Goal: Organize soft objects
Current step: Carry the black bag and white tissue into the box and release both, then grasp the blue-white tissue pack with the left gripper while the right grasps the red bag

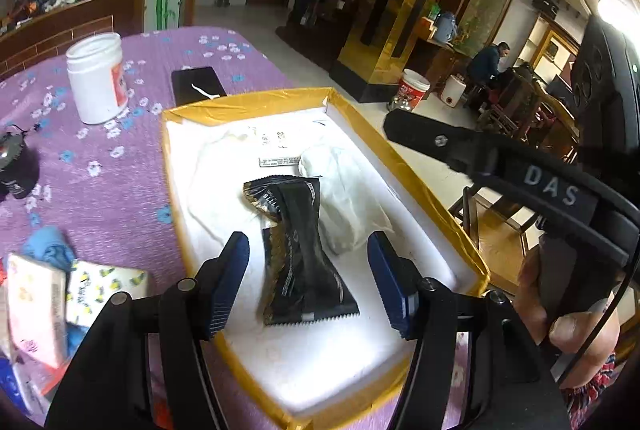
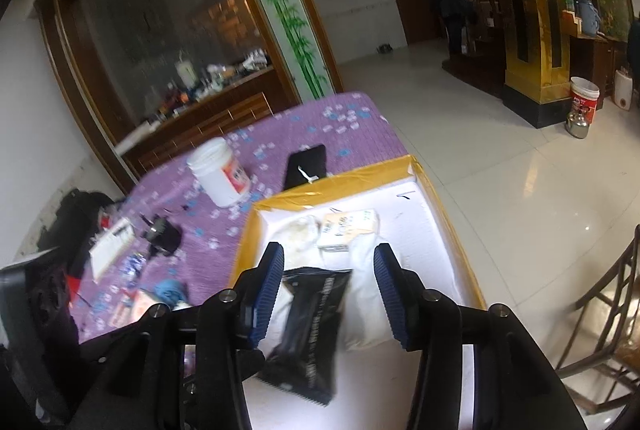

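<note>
Item one: black packet (image 1: 298,250), a crinkly foil sachet with saw-tooth ends, twisted at its waist. It lies inside the box (image 1: 256,101), on the white liner, its long axis running roughly away from my tongs toward the far wall of the box.

Relation that matters: my left tongs (image 1: 308,282) straddle the near half of the packet, one blue ribbed pad (image 1: 230,278) on either side and apart from it, jaws wide and holding nothing. My right tongs (image 2: 328,294) are also spread wide and empty; the packet (image 2: 308,330) sits toward their left pad rather than centred. I judge the left the better placed, since closing across the packet's short width would catch it.

Item two: white cloth (image 1: 344,197), soft and rumpled, just beside the packet on its right, possibly tucked under it.

Item three: small printed paper pack (image 2: 348,226), further back in the box.

Box: shallow, rectangular, rim bound in yellow tape.

Outside it, on the purple flowered tablecloth (image 1: 100,189): white plastic jar (image 1: 98,77), dark phone (image 1: 198,83), patterned tissue packs (image 1: 72,302), a blue cloth (image 1: 50,250).
</note>
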Demonstrator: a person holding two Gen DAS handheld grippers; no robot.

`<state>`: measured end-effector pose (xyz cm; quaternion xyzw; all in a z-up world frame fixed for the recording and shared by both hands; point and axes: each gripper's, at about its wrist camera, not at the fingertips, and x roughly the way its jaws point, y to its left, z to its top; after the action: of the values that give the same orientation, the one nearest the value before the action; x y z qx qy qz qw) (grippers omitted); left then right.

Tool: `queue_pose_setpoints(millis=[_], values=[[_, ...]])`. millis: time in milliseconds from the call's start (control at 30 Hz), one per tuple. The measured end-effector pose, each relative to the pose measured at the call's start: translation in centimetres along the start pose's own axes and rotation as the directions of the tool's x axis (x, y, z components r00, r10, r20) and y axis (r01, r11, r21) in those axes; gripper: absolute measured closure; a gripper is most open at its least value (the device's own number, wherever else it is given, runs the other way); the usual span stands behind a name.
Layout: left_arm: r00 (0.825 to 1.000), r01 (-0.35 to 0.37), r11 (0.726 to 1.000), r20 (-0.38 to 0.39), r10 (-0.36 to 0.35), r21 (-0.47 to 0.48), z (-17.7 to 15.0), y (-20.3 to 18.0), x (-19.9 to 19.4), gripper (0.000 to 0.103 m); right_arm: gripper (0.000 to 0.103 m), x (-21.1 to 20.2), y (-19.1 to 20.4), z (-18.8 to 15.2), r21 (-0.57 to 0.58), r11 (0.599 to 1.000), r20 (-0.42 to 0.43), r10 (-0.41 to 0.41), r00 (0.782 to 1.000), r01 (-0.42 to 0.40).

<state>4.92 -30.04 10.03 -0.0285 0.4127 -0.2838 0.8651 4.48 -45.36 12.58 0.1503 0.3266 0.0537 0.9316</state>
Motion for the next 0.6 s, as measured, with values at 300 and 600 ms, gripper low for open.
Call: queue_pose_setpoints(millis=[300, 600], values=[[0.997, 0.008, 0.999, 0.070, -0.011, 0.040, -2.0, 1.4, -5.1, 0.043, 0.047, -3.1, 3.1, -2.3, 0.032, 0.993, 0.044, 0.115, 0.992, -0.116], [0.996, 0.005, 1.000, 0.092, -0.007, 0.027, -5.2, 4.7, -9.0, 0.043, 0.046, -1.9, 7.5, -5.7, 0.000, 0.983, -0.031, 0.183, 0.983, -0.183]])
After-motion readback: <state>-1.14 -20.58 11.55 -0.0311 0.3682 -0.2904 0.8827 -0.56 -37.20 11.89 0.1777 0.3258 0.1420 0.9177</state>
